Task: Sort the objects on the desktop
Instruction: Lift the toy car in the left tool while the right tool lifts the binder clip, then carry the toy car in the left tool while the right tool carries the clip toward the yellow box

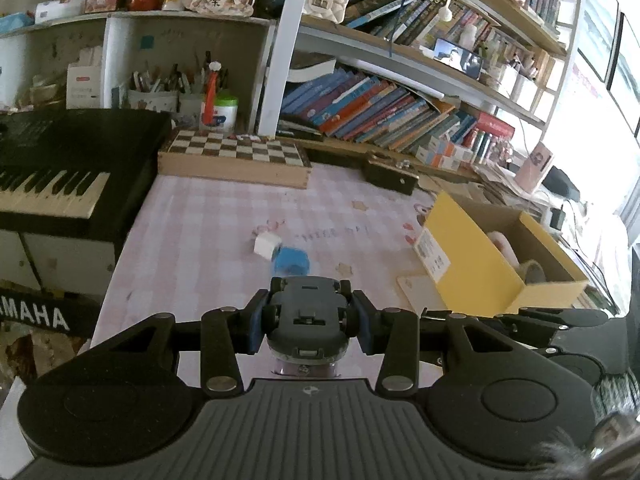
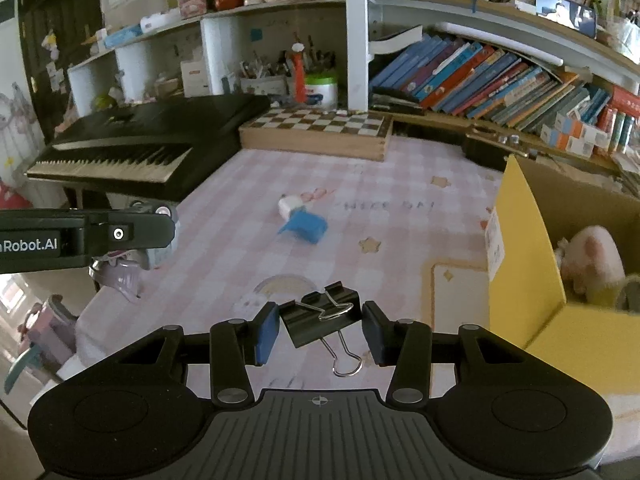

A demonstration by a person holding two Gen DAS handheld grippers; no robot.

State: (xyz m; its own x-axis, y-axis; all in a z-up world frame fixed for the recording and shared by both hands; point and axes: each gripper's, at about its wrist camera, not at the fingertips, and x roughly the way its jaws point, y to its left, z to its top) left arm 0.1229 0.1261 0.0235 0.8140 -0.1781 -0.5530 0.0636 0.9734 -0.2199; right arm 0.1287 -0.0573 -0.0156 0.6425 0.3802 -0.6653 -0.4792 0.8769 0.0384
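A toy car (image 1: 307, 316) is clamped between the left gripper's (image 1: 308, 320) fingers, a binder clip (image 2: 320, 316) between the right gripper's (image 2: 320, 330), left of the yellow box (image 2: 532, 280).

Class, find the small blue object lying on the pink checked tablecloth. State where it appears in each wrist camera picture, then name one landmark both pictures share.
Left wrist view: the blue object lies near the centre, just beyond the gripper's fingertips, beside a small white block.
Right wrist view: the blue object lies just left of centre, well beyond the fingertips.
Shared landmark: the chessboard box at the table's far edge.
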